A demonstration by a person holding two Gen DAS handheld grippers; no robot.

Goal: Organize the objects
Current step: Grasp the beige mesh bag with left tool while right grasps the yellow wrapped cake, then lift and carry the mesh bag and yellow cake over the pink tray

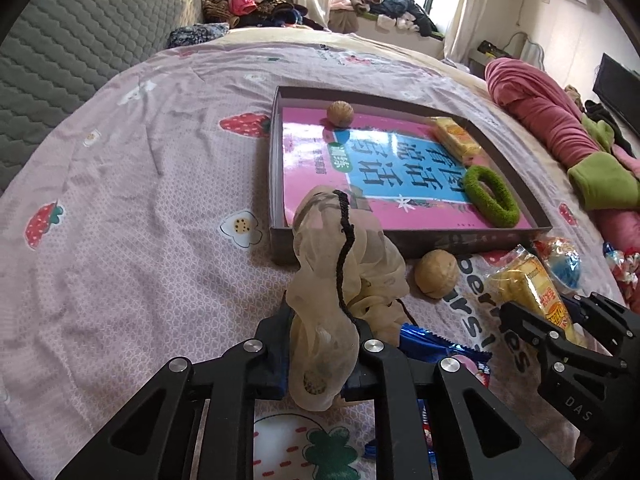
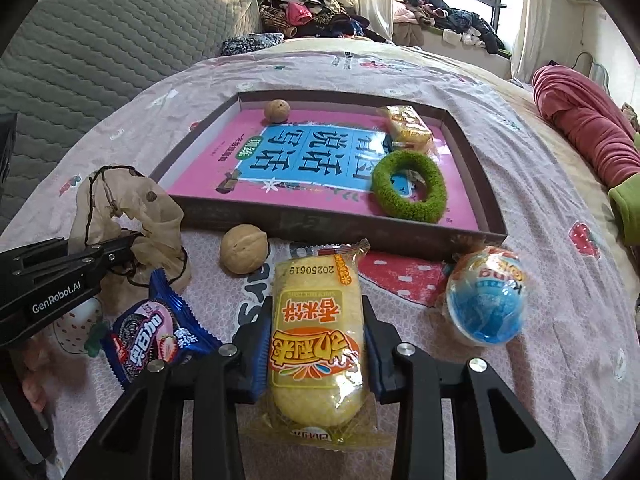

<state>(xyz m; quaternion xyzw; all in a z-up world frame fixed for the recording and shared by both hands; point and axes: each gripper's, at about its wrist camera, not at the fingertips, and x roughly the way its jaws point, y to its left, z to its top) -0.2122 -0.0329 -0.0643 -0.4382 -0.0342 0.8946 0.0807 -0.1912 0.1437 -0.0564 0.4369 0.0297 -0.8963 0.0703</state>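
Closest in, the left gripper (image 1: 320, 354) has its jaws squeezed tight on a soft beige mesh bag (image 1: 340, 256) with a black string, and the bag flops up and forward toward the tray. The right gripper (image 2: 316, 354) pinches a long yellow snack pack (image 2: 316, 344) between its jaws. The pack's long side points straight ahead, away from the jaws and toward the tray. Both things sit low over the bed (image 1: 140, 200), just in front of the tray's near wall. On the bed between the two grippers lie a blue cookie packet (image 2: 154, 340) and a walnut (image 2: 244, 248). A blue round sweet (image 2: 486, 300) sits to the right of the yellow pack. Past them is the brown tray (image 2: 320, 220), with a pink book (image 2: 224, 168) flat on its floor. A green fuzzy ring (image 2: 408, 188), another yellow pack (image 2: 408, 126) and a second walnut (image 2: 277, 111) already rest on the book. The near wall stands up, so I think each thing must go up and over it. The left side of the book has the most open room.
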